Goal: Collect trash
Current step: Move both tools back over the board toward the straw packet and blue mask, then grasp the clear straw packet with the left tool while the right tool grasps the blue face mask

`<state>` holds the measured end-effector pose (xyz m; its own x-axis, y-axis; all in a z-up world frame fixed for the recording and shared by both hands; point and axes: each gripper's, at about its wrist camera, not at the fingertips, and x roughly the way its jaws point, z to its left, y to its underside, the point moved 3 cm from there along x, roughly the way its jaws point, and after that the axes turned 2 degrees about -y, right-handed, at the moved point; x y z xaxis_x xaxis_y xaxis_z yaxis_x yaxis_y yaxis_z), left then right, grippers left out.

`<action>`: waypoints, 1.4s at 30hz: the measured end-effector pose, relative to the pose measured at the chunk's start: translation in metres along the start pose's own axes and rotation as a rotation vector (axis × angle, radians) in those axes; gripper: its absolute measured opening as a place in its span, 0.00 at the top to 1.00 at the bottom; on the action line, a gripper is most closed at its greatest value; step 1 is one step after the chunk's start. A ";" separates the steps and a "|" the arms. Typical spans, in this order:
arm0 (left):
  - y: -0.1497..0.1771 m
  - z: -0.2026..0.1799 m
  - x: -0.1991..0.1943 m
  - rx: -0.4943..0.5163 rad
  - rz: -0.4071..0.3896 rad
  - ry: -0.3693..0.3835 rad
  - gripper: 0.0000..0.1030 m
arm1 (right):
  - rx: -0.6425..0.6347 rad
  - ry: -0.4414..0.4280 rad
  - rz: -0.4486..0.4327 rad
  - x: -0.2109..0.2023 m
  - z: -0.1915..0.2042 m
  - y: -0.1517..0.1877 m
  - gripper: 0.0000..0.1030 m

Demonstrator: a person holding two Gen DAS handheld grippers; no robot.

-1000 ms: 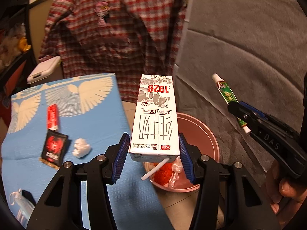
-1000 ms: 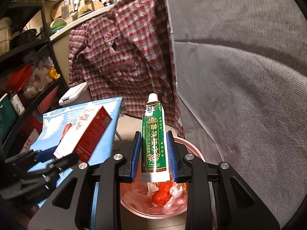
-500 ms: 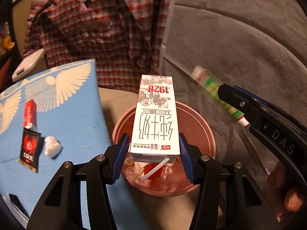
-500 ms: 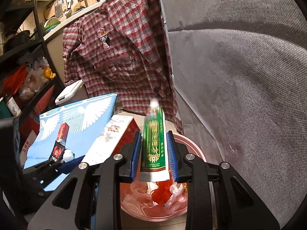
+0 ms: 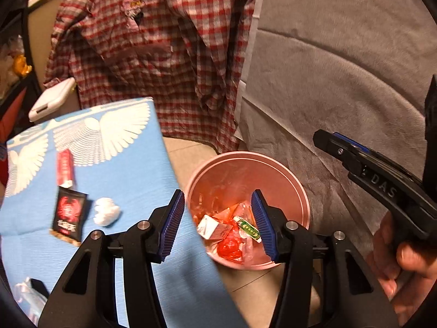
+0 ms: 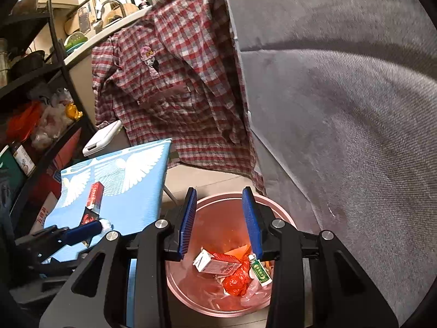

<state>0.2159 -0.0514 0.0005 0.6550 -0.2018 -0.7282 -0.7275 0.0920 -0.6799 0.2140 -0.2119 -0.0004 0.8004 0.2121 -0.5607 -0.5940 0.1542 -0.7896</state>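
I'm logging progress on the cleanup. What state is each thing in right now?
Left gripper: open, empty.
Right gripper: open, empty, jaws just opening.
Milk carton: in bin, on its side.
Toothpaste tube: in bin.
Pink bin: partly filled.
Black sachet: on blue cloth, uncollected.
Tissue wad: uncollected.

Warm dim light in here. Plaid shirt hanging off a counter edge, grey fabric draped on the right, black shelving w/ clutter on the left, beige tile floor.
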 end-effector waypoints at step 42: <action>0.123 0.286 -0.202 -0.189 -0.094 -0.230 0.78 | -0.308 -0.492 0.090 -0.035 0.281 0.123 0.80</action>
<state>0.0526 0.2798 0.0391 0.7346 0.0268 -0.6780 -0.6726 -0.1035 -0.7328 0.0906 0.0704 -0.0080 0.5723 0.6461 -0.5050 -0.5476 -0.1574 -0.8218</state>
